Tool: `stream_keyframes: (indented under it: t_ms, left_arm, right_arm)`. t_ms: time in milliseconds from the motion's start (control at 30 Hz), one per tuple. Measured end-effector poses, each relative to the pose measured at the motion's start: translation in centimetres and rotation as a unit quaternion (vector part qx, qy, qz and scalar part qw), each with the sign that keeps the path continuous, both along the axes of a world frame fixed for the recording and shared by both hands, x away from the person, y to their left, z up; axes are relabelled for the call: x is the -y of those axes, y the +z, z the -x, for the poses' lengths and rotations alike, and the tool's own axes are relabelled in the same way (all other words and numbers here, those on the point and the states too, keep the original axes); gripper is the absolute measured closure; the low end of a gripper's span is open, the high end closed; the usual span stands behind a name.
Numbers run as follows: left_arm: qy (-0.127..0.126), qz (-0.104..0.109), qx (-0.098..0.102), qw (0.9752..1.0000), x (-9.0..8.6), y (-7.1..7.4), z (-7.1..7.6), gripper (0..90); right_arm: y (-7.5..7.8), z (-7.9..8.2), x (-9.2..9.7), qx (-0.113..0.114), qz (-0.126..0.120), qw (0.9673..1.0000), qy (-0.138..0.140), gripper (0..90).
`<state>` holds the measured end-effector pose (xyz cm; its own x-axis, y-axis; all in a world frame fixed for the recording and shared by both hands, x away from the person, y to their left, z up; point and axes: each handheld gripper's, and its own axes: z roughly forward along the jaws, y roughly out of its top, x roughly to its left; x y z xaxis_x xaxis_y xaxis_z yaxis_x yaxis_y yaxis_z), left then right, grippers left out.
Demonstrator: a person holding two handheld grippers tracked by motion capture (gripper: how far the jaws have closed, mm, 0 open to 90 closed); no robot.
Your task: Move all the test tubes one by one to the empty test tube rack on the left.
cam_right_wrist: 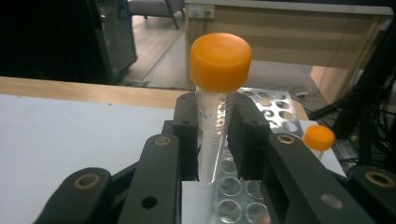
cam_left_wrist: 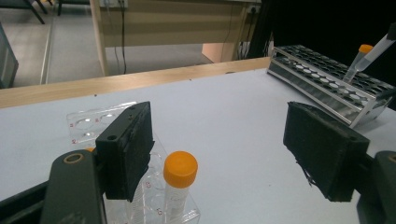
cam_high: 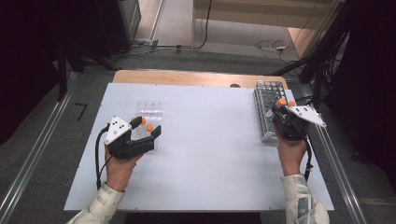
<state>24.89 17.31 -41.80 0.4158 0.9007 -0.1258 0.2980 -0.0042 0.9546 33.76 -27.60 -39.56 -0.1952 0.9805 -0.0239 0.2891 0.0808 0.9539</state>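
Right hand-held gripper (cam_right_wrist: 212, 140) is clamped on a tube (cam_right_wrist: 214, 135), orange cap up, jaws gripping the clear barrel below the cap. It sits over the near end of the metal rack (cam_high: 268, 109) at the right side of the bench (cam_high: 210, 154). One more orange-capped tube (cam_right_wrist: 318, 138) already stands in the rack just beside yours.

My read: you're seating this tube into a rack hole. To do it well:
- Get the tube plumb first. In the left gripper view it leans (cam_left_wrist: 362, 58), so the tip will catch the hole edge.
- Line the tip over one hole, lower straight, don't drag sideways; the rack looks light and could slide.
- Release only once the tube is seated and carried by the rack.
- Stay off the neighbouring tube as you open.

Left hand-held gripper (cam_left_wrist: 233, 154) is wide open, holding nothing, jaws either side of a capped tube (cam_left_wrist: 179, 184) standing in the clear tray (cam_high: 148, 114) at bench left. Keep it still till the right is done.
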Motion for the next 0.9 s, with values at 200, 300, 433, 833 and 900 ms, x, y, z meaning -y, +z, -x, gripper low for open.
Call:
stream_keyframes:
  t_ms: [200, 300, 433, 833, 900]
  left_arm:
    - [-0.002, 0.001, 0.002, 1.0000, 0.1, 0.1, 0.1, 24.4]
    - [-0.003, 0.000, 0.001, 1.0000, 0.1, 0.1, 0.1, 24.4]
    - [-0.004, 0.000, 0.003, 1.0000, 0.1, 0.1, 0.2, 24.4]
    - [-0.010, -0.002, 0.005, 0.9999, 0.4, 0.2, 0.4, 24.4]
    - [-0.010, -0.001, 0.005, 0.9999, 0.4, 0.2, 0.4, 24.4]
  right_arm:
    - [0.9, 1.1, -1.5, -0.003, -0.014, 0.9988, 0.046, 72.2]
    - [0.9, 1.6, -2.4, -0.003, -0.011, 0.9980, 0.062, 72.2]
    - [0.7, 2.1, -3.5, -0.011, -0.017, 0.9960, 0.087, 72.2]
    - [-0.7, 3.0, -6.5, -0.035, -0.005, 0.9882, 0.149, 72.2]
    - [-0.9, 3.2, -7.0, -0.038, -0.003, 0.9869, 0.157, 72.2]
